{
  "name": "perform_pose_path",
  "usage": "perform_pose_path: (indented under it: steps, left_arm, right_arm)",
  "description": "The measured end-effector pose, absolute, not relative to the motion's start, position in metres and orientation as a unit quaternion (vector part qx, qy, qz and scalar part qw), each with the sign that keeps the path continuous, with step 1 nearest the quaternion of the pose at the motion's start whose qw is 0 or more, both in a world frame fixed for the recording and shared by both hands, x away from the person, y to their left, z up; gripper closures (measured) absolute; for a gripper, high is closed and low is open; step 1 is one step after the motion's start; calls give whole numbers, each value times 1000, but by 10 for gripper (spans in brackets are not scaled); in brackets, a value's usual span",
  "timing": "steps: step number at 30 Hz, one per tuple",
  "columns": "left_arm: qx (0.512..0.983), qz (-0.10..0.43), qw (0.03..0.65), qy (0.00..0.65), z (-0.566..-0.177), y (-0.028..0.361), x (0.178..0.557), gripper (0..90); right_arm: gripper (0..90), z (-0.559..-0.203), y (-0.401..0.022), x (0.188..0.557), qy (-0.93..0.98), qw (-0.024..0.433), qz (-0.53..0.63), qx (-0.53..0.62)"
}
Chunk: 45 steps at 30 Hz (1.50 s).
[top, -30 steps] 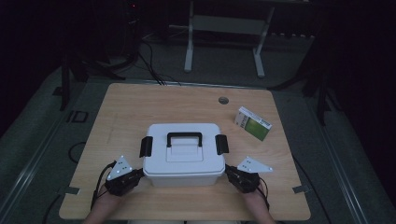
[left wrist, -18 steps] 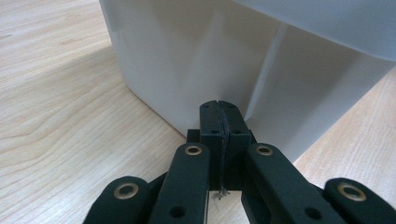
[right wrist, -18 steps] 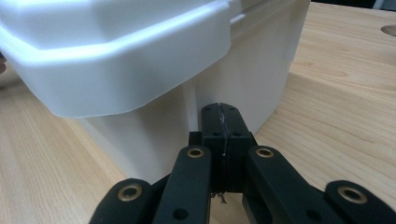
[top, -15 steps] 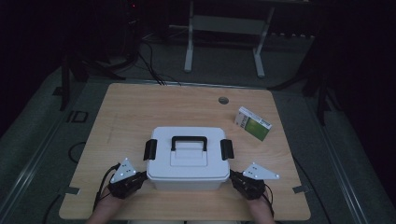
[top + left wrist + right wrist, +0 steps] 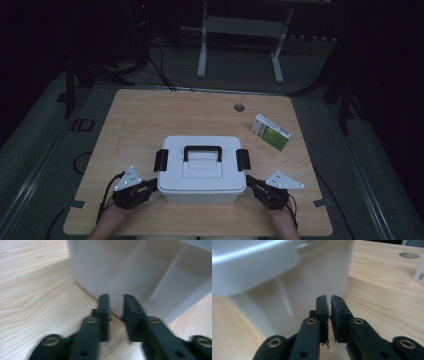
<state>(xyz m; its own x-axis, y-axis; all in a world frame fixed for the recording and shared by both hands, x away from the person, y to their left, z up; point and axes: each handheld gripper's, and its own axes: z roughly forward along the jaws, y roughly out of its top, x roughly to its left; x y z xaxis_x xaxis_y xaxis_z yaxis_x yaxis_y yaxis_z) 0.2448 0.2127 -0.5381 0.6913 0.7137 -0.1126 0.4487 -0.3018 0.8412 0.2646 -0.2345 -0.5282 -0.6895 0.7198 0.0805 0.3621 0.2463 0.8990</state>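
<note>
A white lidded box [image 5: 200, 170] with a black handle and two black side latches stands on the wooden table [image 5: 150, 115], near its front edge. My left gripper [image 5: 151, 186] lies at the box's near left corner. In the left gripper view its jaws [image 5: 115, 298] have just been opening and stand a little apart. Nothing is between them, and the box wall [image 5: 140, 270] is right in front. My right gripper [image 5: 250, 184] lies at the near right corner. Its jaws [image 5: 329, 298] have just been opening too, to a thin gap with nothing in it, beside the box [image 5: 274, 275].
A green and white carton [image 5: 270, 132] lies flat at the right, behind the box. A round cable hole [image 5: 239, 107] sits near the table's far edge. Cables trail from both grippers over the front edge. A metal stand [image 5: 240, 30] is on the floor beyond the table.
The box has shifted slightly toward the front edge. Both hands stay at its near corners, and the right gripper's grey plate has swung a little outward.
</note>
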Motion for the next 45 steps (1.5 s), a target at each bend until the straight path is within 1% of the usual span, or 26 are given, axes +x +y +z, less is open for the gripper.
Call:
perform_pose_path:
  steps: [1,2,3,4,6,10,11,12,13,14,17,18,19,20,21,22,23,24,29,30,35,42,45]
  left_arm:
    - [791,140,463,373,-538,215,245,683]
    - [790,133,465,376,-538,217,246,673]
    - [792,123,464,377,-538,219,247,597]
    - [795,114,463,376,-539,222,247,597]
    - [802,109,459,367,-540,225,247,558]
    - [814,93,448,357,-544,229,246,412]
    - [818,84,445,354,-545,230,247,412]
    - [820,86,440,356,-546,231,247,373]
    - [822,79,439,354,-546,233,247,371]
    - [822,73,439,355,-546,234,248,340]
    - [826,63,433,357,-547,236,249,288]
    - [830,52,428,355,-547,239,250,288]
    - [831,44,425,355,-547,239,251,259]
    - [833,45,422,355,-546,240,251,239]
    - [836,43,416,355,-546,240,251,239]
    - [838,43,413,355,-545,241,252,236]
    - [838,43,413,355,-545,241,252,205]
    - [839,38,408,359,-544,243,253,199]
    - [845,40,398,354,-540,248,254,199]
    - [854,47,382,350,-539,250,254,199]
    - [862,39,361,354,-532,258,256,199]
    - [873,28,342,347,-513,268,256,199]
    - [877,35,335,342,-504,271,256,199]
  right_arm:
    - [808,-528,-238,266,768,178,504,353]
    - [771,-528,-241,266,766,177,505,357]
    - [658,-529,-247,268,765,185,502,358]
    - [658,-529,-247,268,765,185,502,358]
    - [556,-531,-254,269,761,188,503,365]
    - [332,-534,-265,271,758,188,497,378]
    - [332,-534,-265,271,758,188,497,378]
    - [293,-535,-267,272,759,185,497,378]
    - [240,-536,-269,273,761,180,496,378]
    - [203,-537,-271,273,763,179,495,377]
    - [178,-539,-274,274,762,169,499,378]
    - [159,-540,-275,274,762,166,501,376]
    - [141,-542,-277,274,767,168,494,374]
    - [141,-543,-278,274,767,166,493,376]
    - [141,-544,-280,274,768,164,492,376]
    - [141,-544,-281,274,769,169,490,375]
    - [141,-544,-281,274,769,169,490,375]
    - [141,-545,-287,273,765,177,492,376]
    - [141,-545,-293,272,758,181,497,380]
    - [141,-546,-294,272,759,182,497,380]
    - [141,-547,-301,270,755,181,497,388]
    - [141,-549,-301,270,755,180,495,390]
    - [141,-549,-300,269,757,180,493,390]
